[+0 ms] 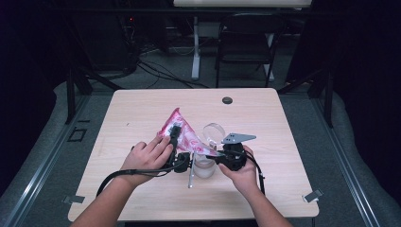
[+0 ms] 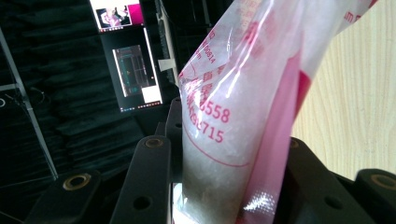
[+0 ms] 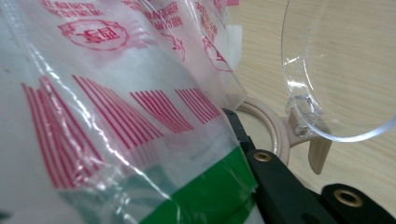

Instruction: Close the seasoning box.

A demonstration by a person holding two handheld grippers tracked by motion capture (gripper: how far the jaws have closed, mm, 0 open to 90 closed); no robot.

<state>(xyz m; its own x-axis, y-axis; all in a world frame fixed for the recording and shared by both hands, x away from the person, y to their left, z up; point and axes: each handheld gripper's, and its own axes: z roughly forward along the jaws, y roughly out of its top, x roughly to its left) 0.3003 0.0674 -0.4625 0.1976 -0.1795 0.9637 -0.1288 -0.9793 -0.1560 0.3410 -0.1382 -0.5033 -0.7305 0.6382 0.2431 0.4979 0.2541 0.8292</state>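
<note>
A clear plastic bag (image 1: 187,135) with pink-red print is held tilted above the wooden table (image 1: 142,109), with white granules inside it (image 2: 219,140). My left gripper (image 1: 176,135) is shut on the bag's body, and its black jaws (image 2: 224,154) flank the filled part. From the right, my right gripper (image 1: 213,156) is shut on the bag's lower corner (image 3: 116,93), where a green strip shows. A clear jar (image 1: 204,166) stands under that corner, between the two hands. Its beige rim (image 3: 271,126) is uncovered and its clear hinged lid (image 3: 336,70) stands up.
A round dark grommet (image 1: 227,100) sits near the table's far edge. Beyond the table are a black folding chair (image 1: 246,42), a white desk leg (image 1: 195,52) and floor cables. Lit monitors (image 2: 135,70) glow in the dark background. Bare tabletop lies to the left and right of the hands.
</note>
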